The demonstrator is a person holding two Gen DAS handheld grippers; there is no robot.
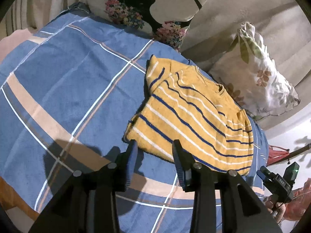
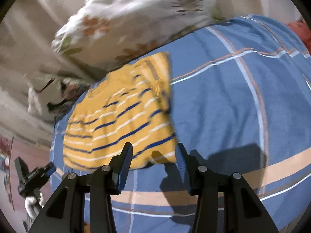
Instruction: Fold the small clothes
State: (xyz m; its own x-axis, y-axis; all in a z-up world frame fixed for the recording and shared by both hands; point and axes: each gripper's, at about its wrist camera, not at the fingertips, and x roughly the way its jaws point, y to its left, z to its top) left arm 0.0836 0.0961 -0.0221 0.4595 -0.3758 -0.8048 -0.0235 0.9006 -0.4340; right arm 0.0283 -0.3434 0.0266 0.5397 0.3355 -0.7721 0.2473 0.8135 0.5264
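A small yellow shirt [image 1: 194, 114] with blue and white stripes lies partly folded on a blue checked bedsheet [image 1: 68, 81]. My left gripper [image 1: 155, 145] is open, its fingers hovering just over the shirt's near hem, holding nothing. In the right wrist view the same shirt [image 2: 120, 120] lies ahead, blurred by motion. My right gripper [image 2: 153, 149] is open and empty over the shirt's near edge. The right gripper also shows at the lower right of the left wrist view [image 1: 276, 178], and the left gripper at the lower left of the right wrist view [image 2: 35, 174].
A floral pillow [image 1: 258, 77] lies just beyond the shirt by the wall. A dark flowered pillow [image 1: 140, 17] sits at the bed's far end. The bedsheet [image 2: 233, 106] stretches wide beside the shirt. The bed edge runs along the right in the left wrist view.
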